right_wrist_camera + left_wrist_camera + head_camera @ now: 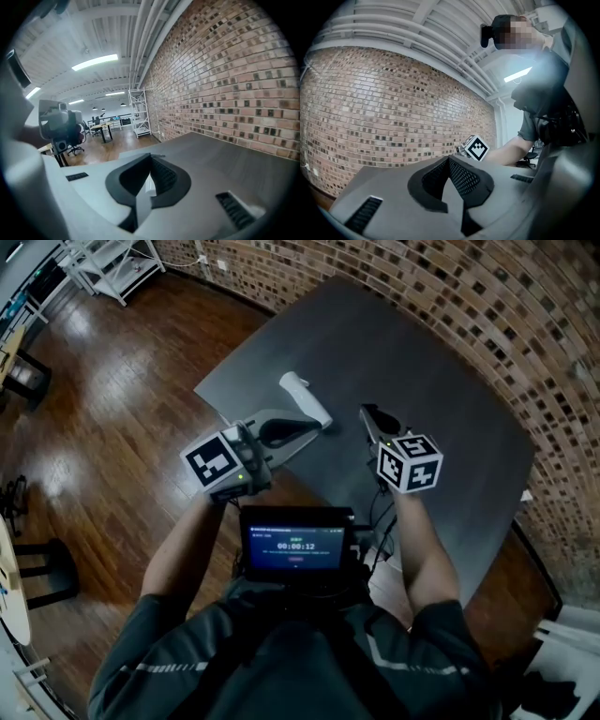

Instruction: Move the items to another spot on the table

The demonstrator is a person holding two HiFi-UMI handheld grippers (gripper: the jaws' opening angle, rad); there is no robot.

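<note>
Quick look at where I'm at. Both of my tools are up over the near side of the dark grey table [422, 362]. My left tool [286, 430] is closed: in the left gripper view the two black pads [461, 180] meet in a point with nothing between them. My right tool [367, 413] is the same, with the jaws pressed together and empty in the right gripper view.

The only item I can see on the table is a white tube-shaped thing [305, 397] with rounded ends. It lies flat near the table's left edge, angled away from me. Its near end sits right at the tip of my left tool, and I honestly can't tell whether they touch. My right tool is off to the right of it, close but apart, pointing out over the bare tabletop.

From the left gripper view I can see the marker cube [474, 147] of my right tool against the brick wall [393, 108], with my forearm [511, 150] behind it. The right gripper view looks along the wall toward a white shelf unit [136, 112] and the wooden floor [117, 140]. The little screen [295, 545] on my chest is lit up.
</note>
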